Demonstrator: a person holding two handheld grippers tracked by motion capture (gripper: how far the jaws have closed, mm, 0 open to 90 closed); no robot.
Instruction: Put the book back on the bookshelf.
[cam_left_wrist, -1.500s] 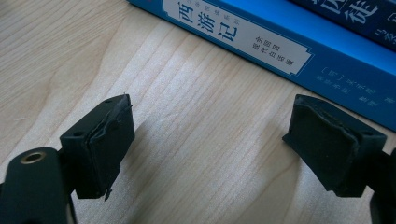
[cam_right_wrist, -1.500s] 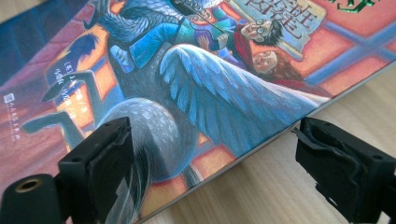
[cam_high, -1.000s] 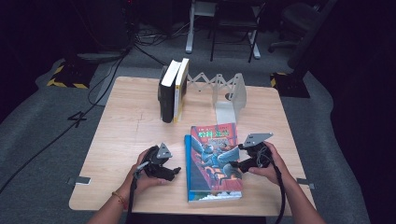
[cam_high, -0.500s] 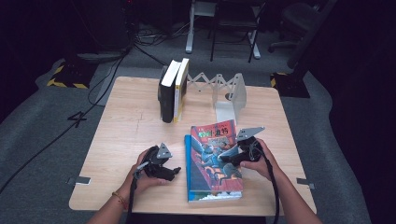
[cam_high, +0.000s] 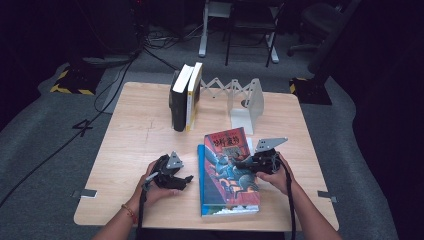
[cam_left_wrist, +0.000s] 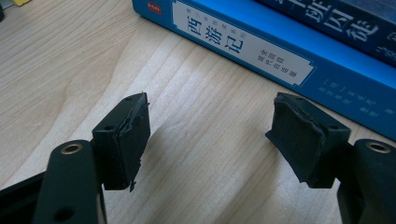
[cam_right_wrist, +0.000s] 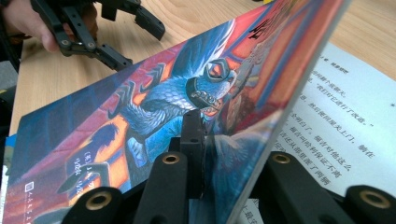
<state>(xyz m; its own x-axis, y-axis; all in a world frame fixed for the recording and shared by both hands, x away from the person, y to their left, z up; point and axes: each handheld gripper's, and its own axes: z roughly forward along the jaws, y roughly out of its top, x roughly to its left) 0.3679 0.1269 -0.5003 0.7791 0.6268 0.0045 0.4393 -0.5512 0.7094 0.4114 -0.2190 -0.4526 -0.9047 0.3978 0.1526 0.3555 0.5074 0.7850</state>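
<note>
Two books lie stacked near the table's front. The upper book (cam_high: 227, 165) has a colourful illustrated cover (cam_right_wrist: 159, 102); beneath it is a blue book (cam_high: 201, 175) whose spine (cam_left_wrist: 261, 51) carries white lettering. My right gripper (cam_high: 246, 164) (cam_right_wrist: 210, 135) has just been closing and is shut on the right edge of that cover, which is raised off a printed page (cam_right_wrist: 327, 126). My left gripper (cam_high: 187, 179) (cam_left_wrist: 210, 130) rests on the wood left of the blue spine. Its jaws have just closed a little and stand open with nothing between them.
Two upright books (cam_high: 184, 97) stand at the back of the wooden table (cam_high: 140, 135), next to a white accordion book rack (cam_high: 245, 97). Chair legs and cables are on the floor behind the table. The left gripper (cam_right_wrist: 140, 46) appears far off in the right gripper view.
My right gripper has moved left onto the upper book's right edge and closed on the cover, which is now raised. The left hand has stayed in place.
</note>
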